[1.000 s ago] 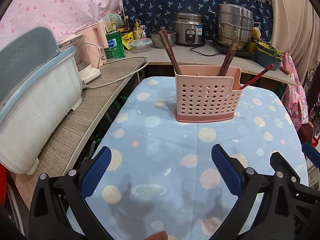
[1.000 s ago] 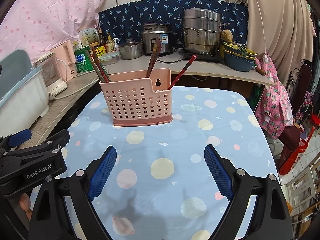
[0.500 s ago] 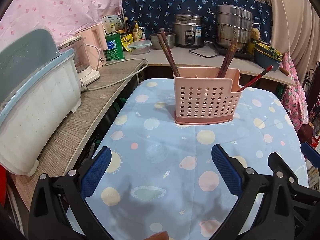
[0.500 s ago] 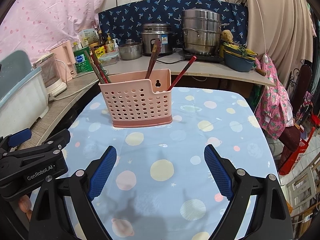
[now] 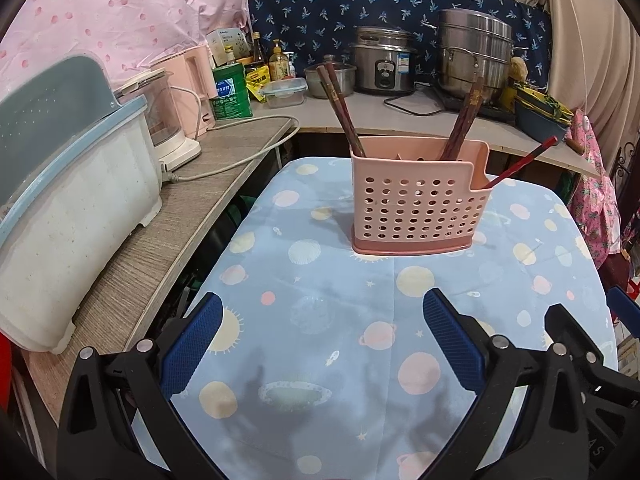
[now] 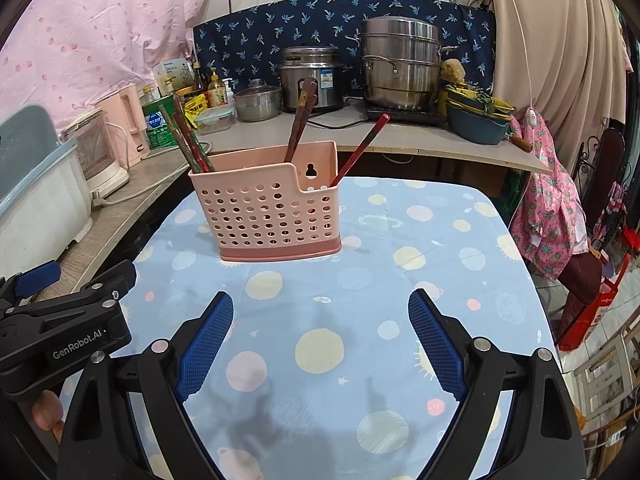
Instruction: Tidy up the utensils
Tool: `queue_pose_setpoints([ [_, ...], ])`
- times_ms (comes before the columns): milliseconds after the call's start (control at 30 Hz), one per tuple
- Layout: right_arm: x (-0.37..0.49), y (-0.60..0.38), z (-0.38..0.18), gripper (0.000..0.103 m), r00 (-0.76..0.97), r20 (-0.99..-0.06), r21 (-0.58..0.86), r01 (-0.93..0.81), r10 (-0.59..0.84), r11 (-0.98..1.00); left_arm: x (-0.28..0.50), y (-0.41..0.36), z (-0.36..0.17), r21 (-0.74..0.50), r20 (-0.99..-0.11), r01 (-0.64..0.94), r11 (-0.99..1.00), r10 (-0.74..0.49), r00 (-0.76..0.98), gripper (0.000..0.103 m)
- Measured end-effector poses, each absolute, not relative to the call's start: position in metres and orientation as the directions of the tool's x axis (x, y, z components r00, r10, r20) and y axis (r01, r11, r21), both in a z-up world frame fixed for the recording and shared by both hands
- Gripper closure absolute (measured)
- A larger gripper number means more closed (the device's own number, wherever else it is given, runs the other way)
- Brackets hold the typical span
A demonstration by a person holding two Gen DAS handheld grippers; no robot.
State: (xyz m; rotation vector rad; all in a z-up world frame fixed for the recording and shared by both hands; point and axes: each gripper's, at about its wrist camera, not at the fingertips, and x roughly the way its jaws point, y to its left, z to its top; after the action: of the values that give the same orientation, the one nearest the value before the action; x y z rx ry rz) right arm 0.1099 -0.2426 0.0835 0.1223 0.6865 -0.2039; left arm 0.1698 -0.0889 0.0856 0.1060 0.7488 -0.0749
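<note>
Left wrist view: we see the pink utensil holder (image 5: pixel 418 204) standing upright on the tabletop (image 5: pixel 320 320), well ahead of our left hand-held gripper (image 5: pixel 320 344), whose jaws are spread wide with nothing between them. Chopsticks (image 5: pixel 340 108) lean out of its compartments. From the right wrist, the holder (image 6: pixel 272 212) sits ahead and slightly left of our right hand-held gripper (image 6: pixel 320 340), likewise gaping and empty; a single red chopstick (image 6: pixel 362 148) tilts from the holder's low right section
</note>
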Motion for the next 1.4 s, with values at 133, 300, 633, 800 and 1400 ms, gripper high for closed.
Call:
queue_pose_setpoints([
  [133,0.116,-0.249,0.081,0.018,0.752,-0.643,0.050,0.230,-0.145,0.972,0.175,-0.091,0.082,0.073,-0.689,0.105,0.992,-0.026,0.724,0.007],
  [300,0.122,-0.253,0.079,0.018,0.750,-0.647,0.053,0.230,-0.142,0.972,0.180,-0.095,0.079,0.081,-0.697,0.104,0.991,-0.019,0.717,0.007],
  [633,0.138,-0.260,0.079,0.018,0.747,-0.651,0.059,0.226,-0.134,0.972,0.196,-0.098,0.080,0.079,-0.701,0.096,0.992,-0.013,0.713,0.007],
  [800,0.148,-0.262,0.078,0.018,0.745,-0.654,0.056,0.220,-0.131,0.974,0.204,-0.101,0.080,0.082,-0.700,0.096,0.992,-0.011,0.714,0.007],
  [1400,0.169,-0.270,0.076,0.018,0.740,-0.662,0.057,0.211,-0.121,0.976,0.219,-0.110,0.078,0.077,-0.706,0.101,0.992,-0.017,0.708,0.007],
])
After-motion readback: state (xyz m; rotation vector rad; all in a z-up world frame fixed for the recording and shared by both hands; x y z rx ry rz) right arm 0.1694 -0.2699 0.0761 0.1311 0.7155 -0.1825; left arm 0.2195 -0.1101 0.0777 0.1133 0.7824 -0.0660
